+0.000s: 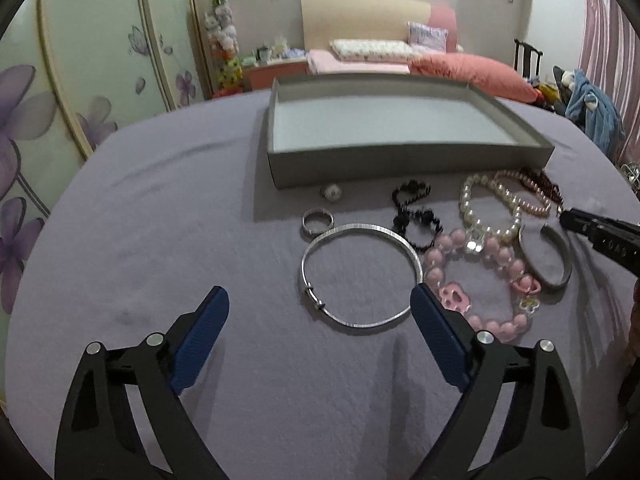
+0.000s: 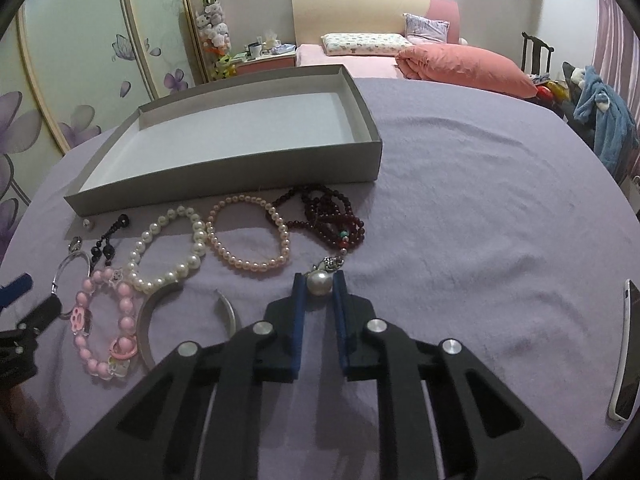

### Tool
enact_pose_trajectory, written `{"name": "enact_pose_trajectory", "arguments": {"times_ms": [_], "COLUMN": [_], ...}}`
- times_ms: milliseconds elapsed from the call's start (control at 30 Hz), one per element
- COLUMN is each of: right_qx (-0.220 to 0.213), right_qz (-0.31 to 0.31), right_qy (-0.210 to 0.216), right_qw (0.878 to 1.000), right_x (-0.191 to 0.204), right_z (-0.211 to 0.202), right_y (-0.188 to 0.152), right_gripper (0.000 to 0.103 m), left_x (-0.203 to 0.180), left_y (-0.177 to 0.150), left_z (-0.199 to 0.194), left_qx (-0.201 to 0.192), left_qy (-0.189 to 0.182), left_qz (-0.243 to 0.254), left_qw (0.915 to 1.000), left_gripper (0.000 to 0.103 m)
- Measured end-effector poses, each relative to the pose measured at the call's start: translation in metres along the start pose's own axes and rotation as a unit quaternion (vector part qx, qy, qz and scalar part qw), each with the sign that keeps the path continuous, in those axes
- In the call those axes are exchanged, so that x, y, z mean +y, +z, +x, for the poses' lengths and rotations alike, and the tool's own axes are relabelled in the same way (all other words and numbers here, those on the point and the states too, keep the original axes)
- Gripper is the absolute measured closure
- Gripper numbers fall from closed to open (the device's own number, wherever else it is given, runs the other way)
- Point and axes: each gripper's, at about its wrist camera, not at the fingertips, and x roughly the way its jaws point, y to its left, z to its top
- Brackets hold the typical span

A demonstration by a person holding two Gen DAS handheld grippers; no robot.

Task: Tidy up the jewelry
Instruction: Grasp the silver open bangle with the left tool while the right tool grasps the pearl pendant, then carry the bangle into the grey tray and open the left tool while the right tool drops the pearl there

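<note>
An empty grey tray (image 1: 400, 160) (image 2: 224, 194) stands on the purple cloth. Jewelry lies in front of it: a thin silver bangle (image 1: 360, 276), a small ring (image 1: 317, 221), a black bead bracelet (image 1: 414, 214), white pearl bracelet (image 2: 172, 256), pink pearl bracelet (image 2: 248, 236), dark red beads (image 2: 332, 216), pink bead bracelet (image 2: 104, 324) and a silver cuff (image 2: 146, 320). My left gripper (image 1: 320, 312) is open, just short of the silver bangle. My right gripper (image 2: 319, 286) is shut on a large pearl pendant (image 2: 319, 283).
A phone (image 2: 626, 352) lies at the right edge of the cloth. A small pearl piece (image 1: 331, 191) sits by the tray's front wall. A bed (image 1: 400, 60), a chair with clothes (image 1: 592, 108) and a floral wardrobe (image 1: 60, 100) stand beyond the table.
</note>
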Motion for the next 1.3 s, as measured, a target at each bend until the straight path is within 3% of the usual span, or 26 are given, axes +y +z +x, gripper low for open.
{"name": "enact_pose_trajectory", "arguments": {"times_ms": [200, 600, 833, 1300], "right_qx": [-0.001, -0.002, -0.002, -0.01], "right_qz": [0.006, 0.011, 0.011, 0.024], "right_qy": [0.009, 0.015, 0.015, 0.016], "right_qw": [1.0, 1.0, 1.0, 1.0], "right_x": [-0.01, -0.011, -0.011, -0.014], "right_z": [-0.002, -0.002, -0.003, -0.008], "right_y": [0.002, 0.002, 0.002, -0.001], "right_gripper": [0.088, 0.088, 0.088, 0.089], "left_x": [-0.001, -0.007, -0.01, -0.006], "left_y": [-0.002, 0.015, 0.017, 0.013], "left_z": [0.01, 0.024, 0.021, 0.015], "left_qx": [0.027, 0.027, 0.018, 0.011], "left_qy": [-0.019, -0.024, -0.029, -0.033], "left_qz": [0.011, 0.01, 0.018, 0.005], "left_qw": [0.9994, 0.9993, 0.9993, 0.9994], "left_gripper": [0.01, 0.011, 0.028, 0.029]}}
